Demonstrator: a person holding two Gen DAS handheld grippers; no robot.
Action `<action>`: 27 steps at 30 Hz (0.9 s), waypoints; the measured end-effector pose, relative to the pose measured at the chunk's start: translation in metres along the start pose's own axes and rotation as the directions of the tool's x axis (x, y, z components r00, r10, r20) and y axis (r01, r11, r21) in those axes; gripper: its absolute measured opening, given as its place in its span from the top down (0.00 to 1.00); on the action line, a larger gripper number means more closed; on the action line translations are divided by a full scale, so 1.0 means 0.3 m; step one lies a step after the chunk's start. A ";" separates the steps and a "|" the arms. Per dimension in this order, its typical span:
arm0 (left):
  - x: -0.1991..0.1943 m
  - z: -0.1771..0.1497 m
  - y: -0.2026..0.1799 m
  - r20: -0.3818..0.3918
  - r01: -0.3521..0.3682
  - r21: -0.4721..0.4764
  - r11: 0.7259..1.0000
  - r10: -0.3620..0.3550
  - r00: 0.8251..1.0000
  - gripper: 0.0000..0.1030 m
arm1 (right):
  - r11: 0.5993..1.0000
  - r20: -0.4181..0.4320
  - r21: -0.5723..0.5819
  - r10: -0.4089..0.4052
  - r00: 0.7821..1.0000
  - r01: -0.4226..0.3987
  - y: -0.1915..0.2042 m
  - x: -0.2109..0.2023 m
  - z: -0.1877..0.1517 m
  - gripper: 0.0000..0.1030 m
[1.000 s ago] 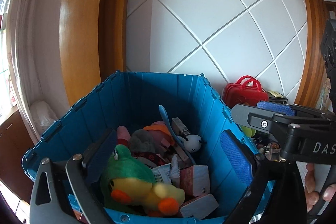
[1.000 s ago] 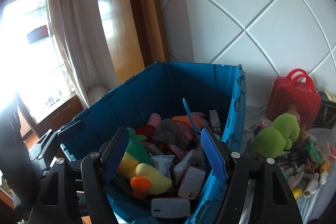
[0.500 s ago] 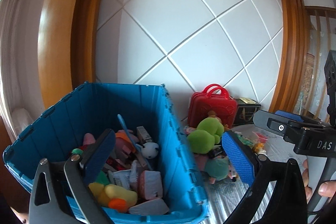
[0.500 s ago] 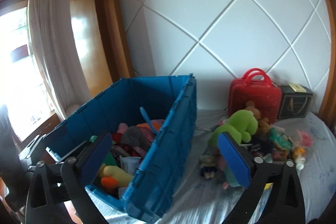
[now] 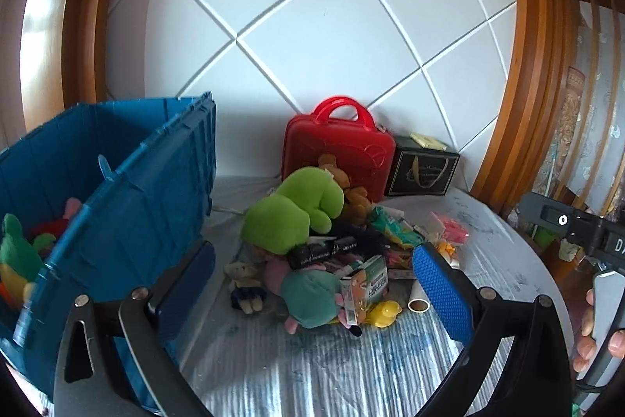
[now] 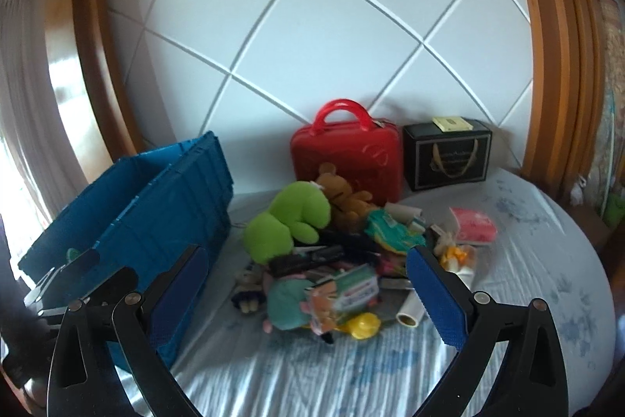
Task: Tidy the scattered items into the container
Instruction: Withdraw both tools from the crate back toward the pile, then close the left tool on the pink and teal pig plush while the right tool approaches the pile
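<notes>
Toy pile [image 6: 328, 260] ahead between open right tool [image 6: 308, 296] fingers.

Daylight floods in from my left, blowing out the window edge [image 6: 15, 206] in my right view and laying a soft glare on the wooden frame [image 5: 37, 38]. The white padded wall [image 5: 312, 26] is evenly bright; the red case [image 6: 347, 159] casts a soft shadow on it. My right view is smeared with motion blur, my left sharper. Both bend straight lines hard at the rims, where corners fall black.
</notes>
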State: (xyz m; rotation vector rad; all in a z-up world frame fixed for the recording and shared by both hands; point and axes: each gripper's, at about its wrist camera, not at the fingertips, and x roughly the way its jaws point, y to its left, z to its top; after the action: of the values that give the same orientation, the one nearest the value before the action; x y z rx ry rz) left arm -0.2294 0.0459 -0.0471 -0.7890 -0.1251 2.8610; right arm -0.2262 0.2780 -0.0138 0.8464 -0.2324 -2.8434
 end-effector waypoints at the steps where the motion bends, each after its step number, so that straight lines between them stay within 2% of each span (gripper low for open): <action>1: 0.047 -0.024 -0.023 -0.027 -0.025 -0.008 1.000 0.025 0.999 0.00 | 1.000 -0.020 0.002 0.000 1.000 0.000 -0.051 0.030 -0.008 0.00; 4: 0.160 -0.105 -0.072 -0.115 -0.060 -0.026 0.998 0.056 0.992 0.00 | 0.999 -0.106 0.034 -0.013 0.994 0.017 -0.213 0.145 -0.045 0.00; 8: 0.292 -0.192 -0.135 -0.195 -0.089 0.021 0.996 0.091 0.977 0.00 | 0.994 -0.200 0.098 -0.027 0.979 0.048 -0.394 0.253 -0.126 0.00; 14: 0.448 -0.298 -0.206 -0.266 -0.034 0.058 0.998 0.048 0.963 0.00 | 0.975 -0.297 0.171 -0.088 0.951 0.143 -0.554 0.336 -0.238 0.00; 16: 0.493 -0.326 -0.232 -0.300 -0.009 0.055 0.998 0.025 0.954 0.06 | 0.970 -0.334 0.161 -0.117 0.935 0.179 -0.571 0.355 -0.271 0.01; 17: 0.512 -0.345 -0.244 -0.319 0.013 0.057 0.998 0.006 0.948 0.07 | 0.967 -0.350 0.157 -0.133 0.927 0.198 -0.578 0.365 -0.285 0.03; 19: 0.537 -0.373 -0.259 -0.337 0.041 0.070 0.997 -0.015 0.941 0.11 | 0.959 -0.375 0.160 -0.161 0.913 0.234 -0.596 0.380 -0.315 0.22; 22: 0.583 -0.417 -0.250 -0.364 0.042 0.067 0.997 -0.015 0.931 0.16 | 0.951 -0.418 0.165 -0.172 0.892 0.261 -0.606 0.408 -0.364 0.34; 24: 0.613 -0.438 -0.227 -0.384 0.031 0.050 0.998 -0.009 0.923 0.19 | 0.958 -0.440 0.153 -0.153 0.885 0.241 -0.591 0.428 -0.390 0.37; 27: 0.639 -0.454 -0.179 -0.387 -0.007 0.058 0.998 0.029 0.922 0.20 | 0.968 -0.443 0.144 -0.124 0.888 0.207 -0.557 0.465 -0.409 0.37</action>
State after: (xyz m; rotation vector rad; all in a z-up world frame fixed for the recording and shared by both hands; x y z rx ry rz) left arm -0.3138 0.1392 -0.2530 -1.3290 0.0145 2.6456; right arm -0.2925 0.4001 -0.2214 1.5772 -0.3872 -2.7150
